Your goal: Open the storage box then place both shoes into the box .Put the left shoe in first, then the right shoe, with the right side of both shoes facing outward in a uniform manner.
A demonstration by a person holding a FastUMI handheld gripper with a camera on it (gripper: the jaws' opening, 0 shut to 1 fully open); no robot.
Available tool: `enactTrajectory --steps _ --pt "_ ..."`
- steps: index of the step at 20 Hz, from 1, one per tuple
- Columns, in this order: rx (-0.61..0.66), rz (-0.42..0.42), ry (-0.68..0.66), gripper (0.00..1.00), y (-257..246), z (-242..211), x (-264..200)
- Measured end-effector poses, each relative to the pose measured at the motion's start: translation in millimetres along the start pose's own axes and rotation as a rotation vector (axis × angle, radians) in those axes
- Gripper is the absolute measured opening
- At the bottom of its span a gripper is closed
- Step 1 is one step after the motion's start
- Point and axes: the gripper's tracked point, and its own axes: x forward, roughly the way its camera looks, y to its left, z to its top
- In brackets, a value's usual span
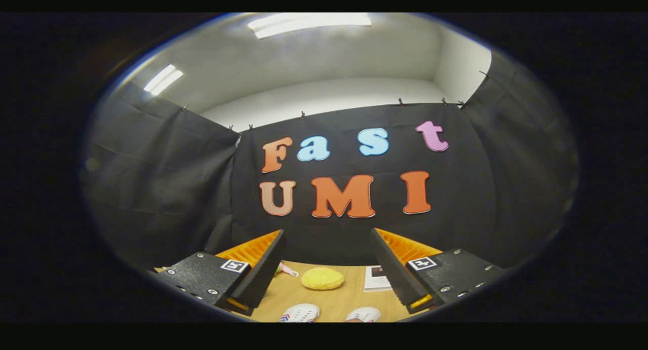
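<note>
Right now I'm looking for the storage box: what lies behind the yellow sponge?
Behind the yellow sponge: bare wooden table, then black cloth wall. No box there. The open gripper fingers hide the table to either side.

The gripper (326,259) is hovering open above the worktop (329,299), two white shoes (299,313) lying below its fingers, a yellow pad (322,278) beyond.

Two white shoes (299,313) (363,314) side by side on the wooden table, toes forward.

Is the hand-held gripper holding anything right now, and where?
Nothing. The hand-held gripper is open, fingers apart above the table; both shoes lie untouched below.
</note>
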Motion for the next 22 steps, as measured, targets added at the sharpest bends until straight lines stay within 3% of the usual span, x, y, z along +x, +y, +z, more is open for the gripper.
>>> enactTrajectory --steps 6,13,18,22 --pt "0.123 0.075 0.132 0.98 35.9 -39.1 19.7" --pt "0.381 0.255 0.481 0.97 111.6 -135.1 22.2" --pt "0.383 0.321 0.658 0.97 146.9 -195.2 21.0" --pt "0.479 0.381 0.782 0.97 181.1 -234.0 16.2"
